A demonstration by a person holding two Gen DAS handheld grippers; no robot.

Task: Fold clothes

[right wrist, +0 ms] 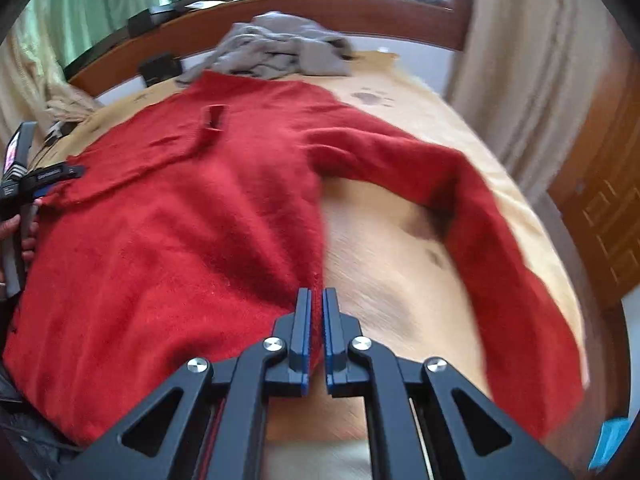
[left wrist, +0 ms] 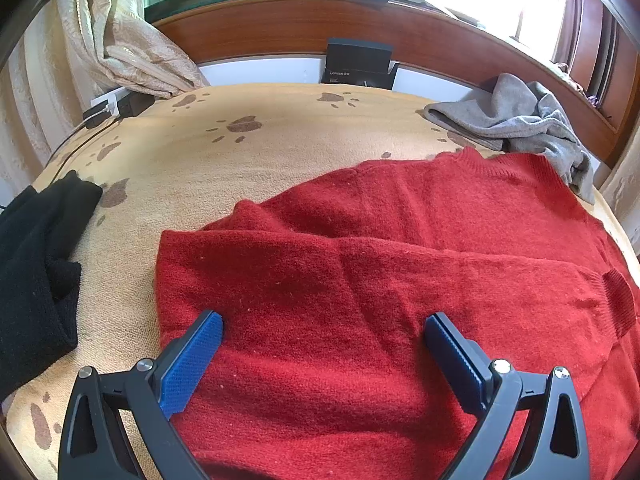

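Over the bed, from the left wrist, the left tongs (left wrist: 324, 322) hang spread wide above the red sweater (left wrist: 360, 280), blue pads on either side of its near-left part, pinching nothing. One sleeve lies folded across the body, its ribbed cuff (left wrist: 620, 300) toward the right. The sweater's left edge stops short of a black garment (left wrist: 36, 256), with a bare strip of the tan paw-print blanket (left wrist: 240, 148) between them; more open blanket stretches toward the wooden headboard (left wrist: 280, 28). A grey garment (left wrist: 520, 120) sits crumpled at the far right, just touching the sweater's collar end. From the right wrist, the right tongs (right wrist: 317, 300) are pressed together on the sweater's (right wrist: 180, 240) side edge. The other sleeve (right wrist: 480, 220) trails out right, blurred, with bare blanket (right wrist: 380, 260) showing between it and the body. A hand (right wrist: 24, 236) grips the other tool at the left edge.
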